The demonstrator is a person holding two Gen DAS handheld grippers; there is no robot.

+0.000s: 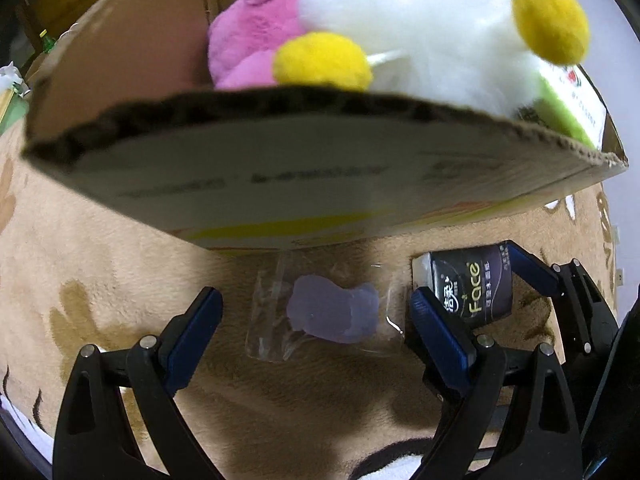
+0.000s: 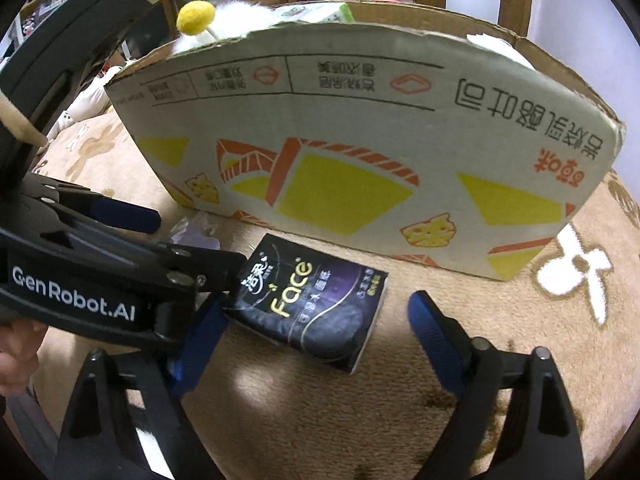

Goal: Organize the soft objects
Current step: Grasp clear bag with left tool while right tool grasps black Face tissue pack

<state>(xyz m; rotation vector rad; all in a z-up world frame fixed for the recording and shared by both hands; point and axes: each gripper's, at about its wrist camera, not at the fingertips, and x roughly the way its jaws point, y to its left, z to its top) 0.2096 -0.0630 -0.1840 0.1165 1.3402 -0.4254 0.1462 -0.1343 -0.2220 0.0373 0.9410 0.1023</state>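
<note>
Now both of my grippers are down on the tan blanket (image 2: 500,340), in front of the cardboard box (image 2: 360,140).
Largest first: the box stands on the blanket, a white plush with yellow pom-poms (image 1: 420,28) and a pink plush (image 1: 248,40) inside it. A black tissue pack (image 2: 316,300) lies flat just before the box wall, between the spread fingers of my right gripper (image 2: 316,316); left pad at its corner, contact unclear, right pad apart. A clear bag holding a lilac soft piece (image 1: 332,308) lies beside the pack, between the wide-open fingers of my left gripper (image 1: 316,300), neither pad touching it.
</note>
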